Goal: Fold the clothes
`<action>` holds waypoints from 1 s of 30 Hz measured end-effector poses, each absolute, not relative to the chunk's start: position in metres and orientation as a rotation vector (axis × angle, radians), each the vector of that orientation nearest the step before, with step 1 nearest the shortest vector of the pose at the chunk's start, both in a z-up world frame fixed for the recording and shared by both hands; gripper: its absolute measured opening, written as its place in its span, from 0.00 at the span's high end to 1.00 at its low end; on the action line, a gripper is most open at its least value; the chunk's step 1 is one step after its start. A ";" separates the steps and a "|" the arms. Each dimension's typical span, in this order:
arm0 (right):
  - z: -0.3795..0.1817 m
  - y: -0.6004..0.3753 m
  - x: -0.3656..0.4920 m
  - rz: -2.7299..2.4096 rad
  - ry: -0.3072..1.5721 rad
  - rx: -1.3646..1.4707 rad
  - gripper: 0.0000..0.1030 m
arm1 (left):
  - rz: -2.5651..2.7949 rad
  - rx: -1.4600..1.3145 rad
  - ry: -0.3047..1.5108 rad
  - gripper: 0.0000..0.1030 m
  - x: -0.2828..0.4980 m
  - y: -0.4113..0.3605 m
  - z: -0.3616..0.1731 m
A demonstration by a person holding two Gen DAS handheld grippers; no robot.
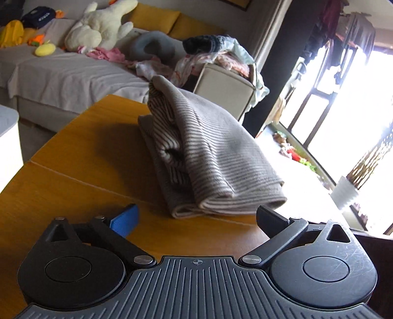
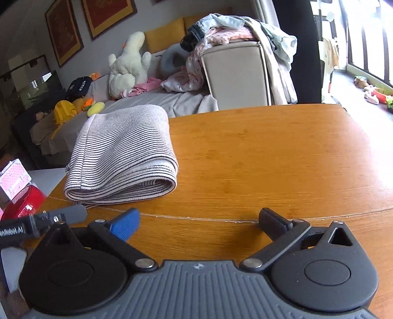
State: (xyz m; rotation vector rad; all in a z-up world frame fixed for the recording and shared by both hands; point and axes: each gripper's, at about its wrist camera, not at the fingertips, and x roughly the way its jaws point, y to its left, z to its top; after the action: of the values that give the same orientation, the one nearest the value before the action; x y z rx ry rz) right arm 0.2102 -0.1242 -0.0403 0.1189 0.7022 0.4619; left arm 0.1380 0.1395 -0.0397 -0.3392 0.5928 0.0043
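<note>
Left gripper (image 1: 196,218) jaws spread wide, nothing between them; blue pad (image 1: 124,219) on one finger, black pad (image 1: 270,218) on the other, both hanging over the wooden table (image 1: 86,152). Folded striped garment (image 1: 201,152) lies on the table just ahead of the fingertips, not touched by either; its rolled edge faces the gripper, far end is humped up. Right gripper (image 2: 200,222) also wide open and empty, fingers over bare table (image 2: 270,159), a seam line in the tabletop running just ahead of the tips. From the right wrist view the striped garment (image 2: 122,157) sits ahead and to the left, near the table's left edge, well apart from the right fingers, folded into a flat stack with the looped fold toward the camera. Part of the other gripper's body with a grey handle (image 2: 71,213) shows at the left edge of that view. Beyond the table: a sofa (image 1: 61,73) with a white plush toy (image 1: 103,27), yellow cushions (image 1: 152,18), a grey neck pillow (image 1: 152,45), loose pink clothes (image 1: 108,54). A beige armchair (image 2: 233,73) behind the table is heaped with unfolded clothes (image 2: 233,27). Red container (image 2: 22,201) and pink case (image 2: 14,176) sit low at left of the table. Bright window (image 1: 356,110) at right.
</note>
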 end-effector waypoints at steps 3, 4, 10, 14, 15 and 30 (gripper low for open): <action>-0.041 -0.128 0.207 0.438 0.698 0.127 0.00 | 0.085 -0.214 0.649 0.00 0.136 0.108 -0.038; -0.042 -0.128 0.206 0.436 0.697 0.130 0.00 | 0.113 -0.175 0.669 0.00 0.137 0.100 -0.038; -0.042 -0.120 0.205 0.418 0.705 0.076 0.00 | 0.199 -0.081 0.721 0.00 0.138 0.082 -0.042; -0.044 -0.100 0.208 0.370 0.726 -0.065 0.00 | 0.224 -0.089 0.716 0.00 0.144 0.084 -0.042; -0.045 -0.095 0.209 0.359 0.731 -0.099 0.00 | 0.239 -0.094 0.715 0.00 0.145 0.085 -0.042; -0.047 -0.089 0.218 0.417 0.722 -0.147 0.00 | 0.276 -0.106 0.712 0.00 0.152 0.088 -0.043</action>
State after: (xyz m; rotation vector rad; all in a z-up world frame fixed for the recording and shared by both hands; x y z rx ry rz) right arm 0.2182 -0.0887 -0.0471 -0.1468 0.7224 0.4169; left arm 0.1521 0.0878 -0.0432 -0.1064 0.7123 0.2761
